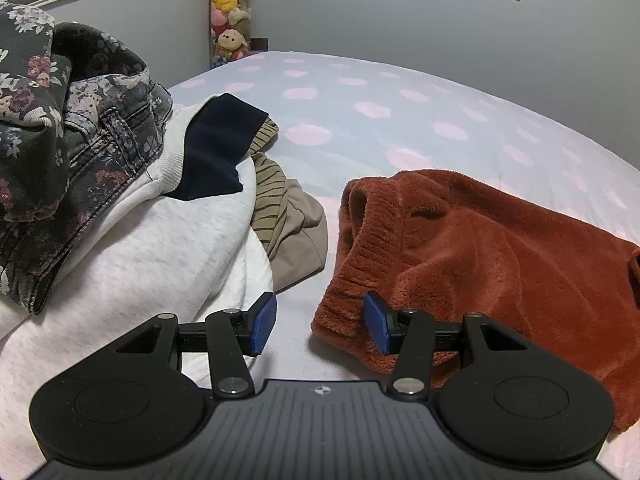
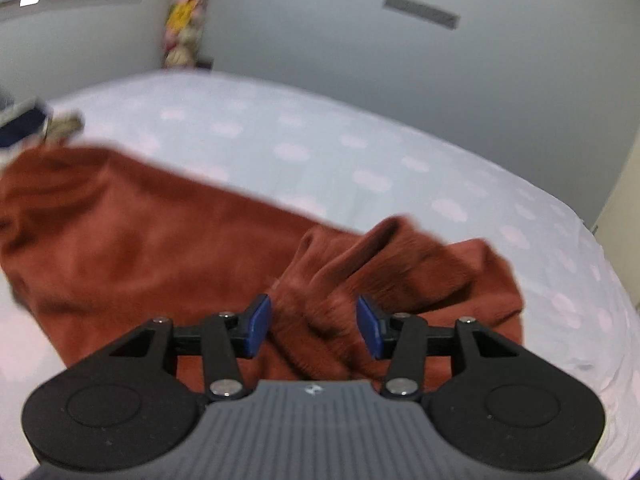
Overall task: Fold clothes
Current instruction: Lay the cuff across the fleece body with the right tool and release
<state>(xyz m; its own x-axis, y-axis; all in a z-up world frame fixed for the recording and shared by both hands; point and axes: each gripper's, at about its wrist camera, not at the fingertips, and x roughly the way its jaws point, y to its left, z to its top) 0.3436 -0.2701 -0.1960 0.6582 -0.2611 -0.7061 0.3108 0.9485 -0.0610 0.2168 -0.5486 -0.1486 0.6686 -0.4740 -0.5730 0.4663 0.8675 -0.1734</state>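
A rust-brown fleece sweater [image 1: 480, 248] lies spread on the bed, its ribbed collar end near my left gripper [image 1: 320, 322]. That gripper is open; its right pad [image 1: 376, 322] touches the sweater's ribbed edge, and bare sheet lies between the pads. In the blurred right wrist view the same sweater [image 2: 140, 248] stretches to the left. A bunched fold of it [image 2: 360, 260] rises between the blue pads of my right gripper [image 2: 314, 326], which is open around it.
A heap of clothes sits left of the sweater: floral dark denim [image 1: 60, 140], a white sweatshirt [image 1: 152, 256], a navy piece [image 1: 216, 148] and a striped olive top [image 1: 280, 208]. The bed has a pale blue sheet with pink spots [image 1: 380, 120]. Grey walls stand behind it.
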